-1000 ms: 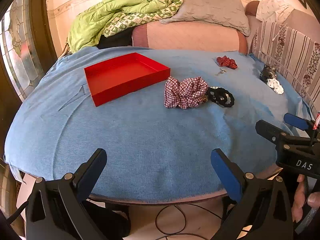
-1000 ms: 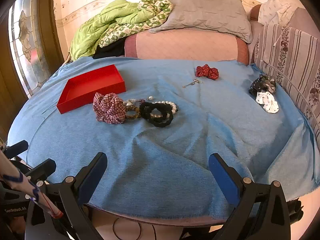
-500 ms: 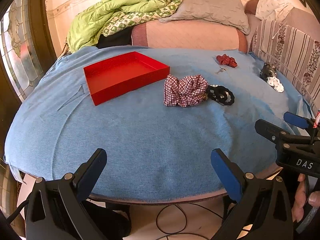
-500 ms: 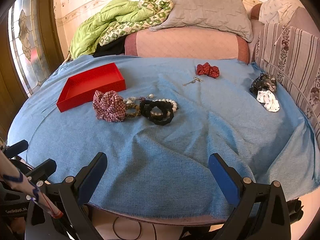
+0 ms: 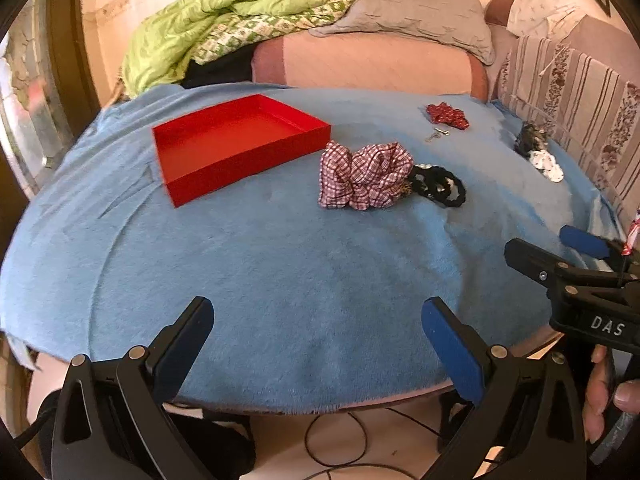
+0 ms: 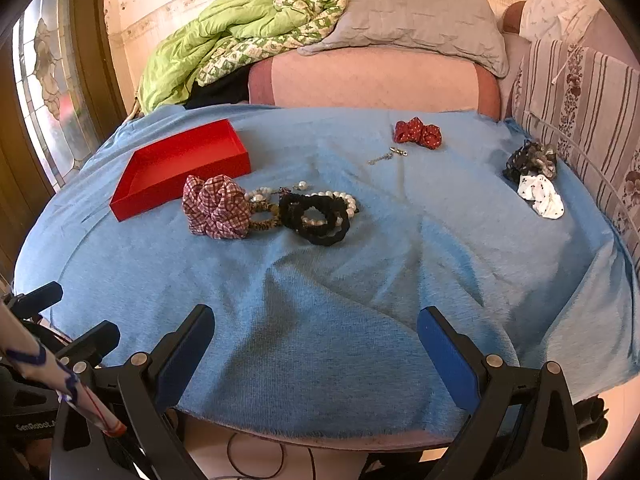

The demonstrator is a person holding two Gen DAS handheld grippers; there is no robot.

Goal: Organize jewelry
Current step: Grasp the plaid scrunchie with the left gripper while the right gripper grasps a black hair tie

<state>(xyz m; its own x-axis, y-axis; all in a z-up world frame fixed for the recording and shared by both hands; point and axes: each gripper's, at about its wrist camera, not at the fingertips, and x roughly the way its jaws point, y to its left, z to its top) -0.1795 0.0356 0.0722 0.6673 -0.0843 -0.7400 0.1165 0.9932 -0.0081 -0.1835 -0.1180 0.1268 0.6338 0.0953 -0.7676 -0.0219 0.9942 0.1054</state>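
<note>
Both grippers hover at the near edge of the round counter (image 6: 360,320) draped in blue cloth, holding nothing. The left gripper (image 5: 316,344) has its blue-padded fingers spread wide, and so does the right gripper (image 6: 316,348). Well ahead of the right fingers lie a plaid fabric scrunchie (image 6: 216,212), a black scrunchie (image 6: 316,220) and a white pearl bracelet (image 6: 344,200), bunched together. Left of them sits a shallow red cardboard tray (image 6: 180,168). Farther ahead lie a small silver chain (image 6: 384,157) and a red dotted bow (image 6: 418,133).

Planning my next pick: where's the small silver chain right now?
In the right wrist view, the silver chain lies on the blue cloth, just in front of the red polka-dot bow, far right of the red tray.
</note>
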